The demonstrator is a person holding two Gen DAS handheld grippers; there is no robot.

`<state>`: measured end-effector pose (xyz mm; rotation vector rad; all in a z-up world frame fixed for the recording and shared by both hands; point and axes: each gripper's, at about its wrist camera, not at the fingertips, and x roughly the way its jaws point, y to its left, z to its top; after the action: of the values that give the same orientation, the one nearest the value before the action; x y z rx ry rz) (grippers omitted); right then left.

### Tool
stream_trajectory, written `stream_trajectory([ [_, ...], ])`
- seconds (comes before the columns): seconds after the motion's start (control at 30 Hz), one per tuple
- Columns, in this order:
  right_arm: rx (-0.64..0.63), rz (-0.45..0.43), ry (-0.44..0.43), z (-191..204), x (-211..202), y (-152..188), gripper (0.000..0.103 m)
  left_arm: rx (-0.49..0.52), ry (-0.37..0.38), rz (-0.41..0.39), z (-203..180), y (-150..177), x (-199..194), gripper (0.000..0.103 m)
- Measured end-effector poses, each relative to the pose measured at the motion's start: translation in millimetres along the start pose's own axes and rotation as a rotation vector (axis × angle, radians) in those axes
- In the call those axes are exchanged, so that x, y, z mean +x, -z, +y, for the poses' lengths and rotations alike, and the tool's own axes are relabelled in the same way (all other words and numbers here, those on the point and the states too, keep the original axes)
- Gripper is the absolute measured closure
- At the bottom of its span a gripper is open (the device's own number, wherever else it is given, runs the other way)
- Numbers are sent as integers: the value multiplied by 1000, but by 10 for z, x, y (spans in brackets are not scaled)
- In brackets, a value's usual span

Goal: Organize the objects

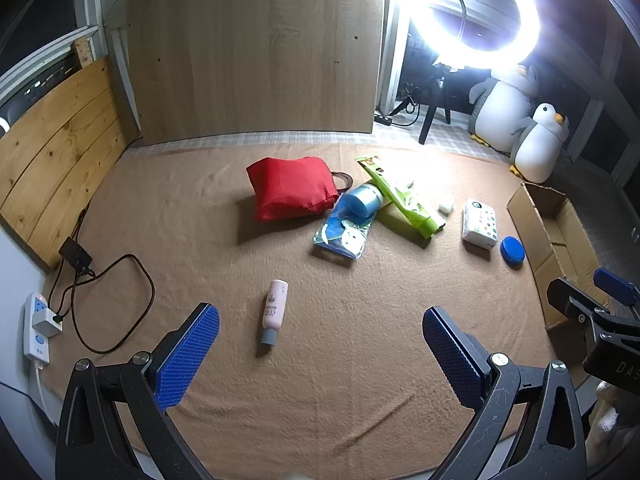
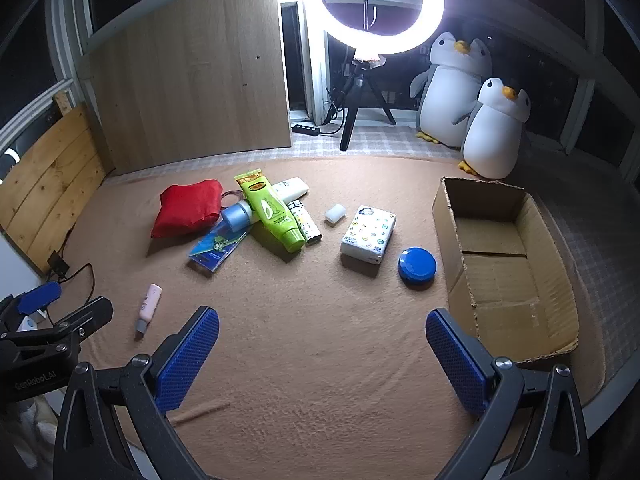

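Note:
Loose items lie on a brown blanket [image 2: 312, 320]. A red pouch [image 2: 188, 206] sits far left, with a blue-capped jar [image 2: 236, 216], a green tube [image 2: 272, 212] and a flat blue packet [image 2: 216, 248] beside it. A tissue pack [image 2: 368, 234] and a blue round tin [image 2: 417, 267] lie near an open cardboard box [image 2: 500, 264] on the right. A pink bottle [image 1: 274, 312] lies close in front of my left gripper [image 1: 320, 344], which is open and holds nothing. My right gripper [image 2: 322, 346] is also open over bare blanket.
A ring light [image 2: 380, 4] on a tripod and two plush penguins [image 2: 476, 108] stand at the back. Wooden boards [image 1: 256, 48] line the back and left. A power strip [image 1: 38, 328] with cables [image 1: 116, 304] lies at the left edge.

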<state>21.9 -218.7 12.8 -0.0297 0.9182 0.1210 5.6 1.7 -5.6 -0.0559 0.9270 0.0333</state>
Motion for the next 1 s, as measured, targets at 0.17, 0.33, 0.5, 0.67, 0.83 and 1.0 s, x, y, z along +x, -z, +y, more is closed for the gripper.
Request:
stream_trajectory([
  [0.17,0,3,-6,3,4,7,1,1,1,-1,0,-4,-9,0],
  [0.33,1,4,-6,4,-3,8,1,1,4,-2,-4,9,-30,0],
  [0.5,2,6,-5,15,-13,16,1,-1,6,-1,-22,32,-43,0],
  [0.67,2,5,-6,17,-16,22,1,-3,7,-3,-20,36,-51,0],
  [0.83,2,5,-6,20,-25,29,1,-3,7,-5,-19,45,-68,0],
  [1.0,2,4,-7,25,-32,45,1,-4,8,-4,-19,41,-67,0],
])
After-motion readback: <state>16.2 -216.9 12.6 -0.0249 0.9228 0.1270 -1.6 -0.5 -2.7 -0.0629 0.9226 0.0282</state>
